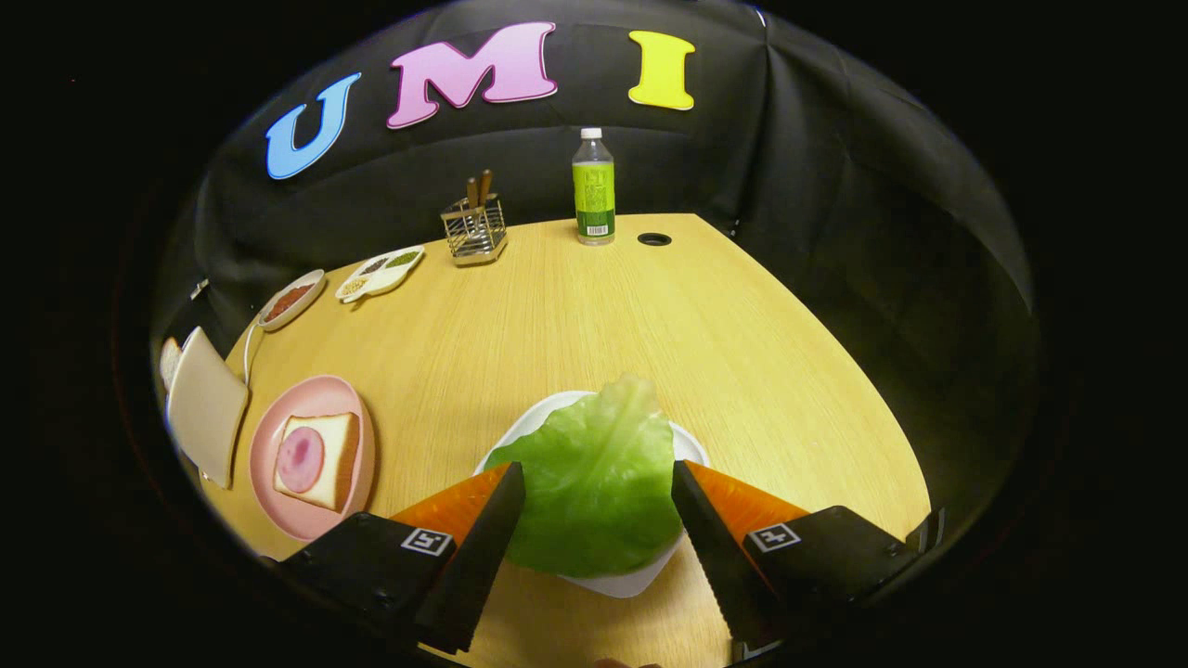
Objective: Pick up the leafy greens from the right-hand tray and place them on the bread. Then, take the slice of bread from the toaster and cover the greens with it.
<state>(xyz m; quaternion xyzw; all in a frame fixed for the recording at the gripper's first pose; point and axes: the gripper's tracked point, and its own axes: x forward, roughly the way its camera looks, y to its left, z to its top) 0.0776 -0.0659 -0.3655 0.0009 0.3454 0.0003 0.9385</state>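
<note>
Wood tabletop (575, 315) has loads of open space in the middle; bottle (594, 186) and wire rack (475, 232) sit way back by the far edge. Tongs (599, 478) are spread wide, one finger either side of the leafy greens (594, 482) on the white tray (622, 583), not pressing them. Pink plate (269, 501) with bread (334, 455) is off to the left, toaster (206, 404) right beside it at the tabletop's edge.

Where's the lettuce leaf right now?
In the gripper view, the lettuce leaf lies on the white tray, between the open tongs, untouched.
</note>
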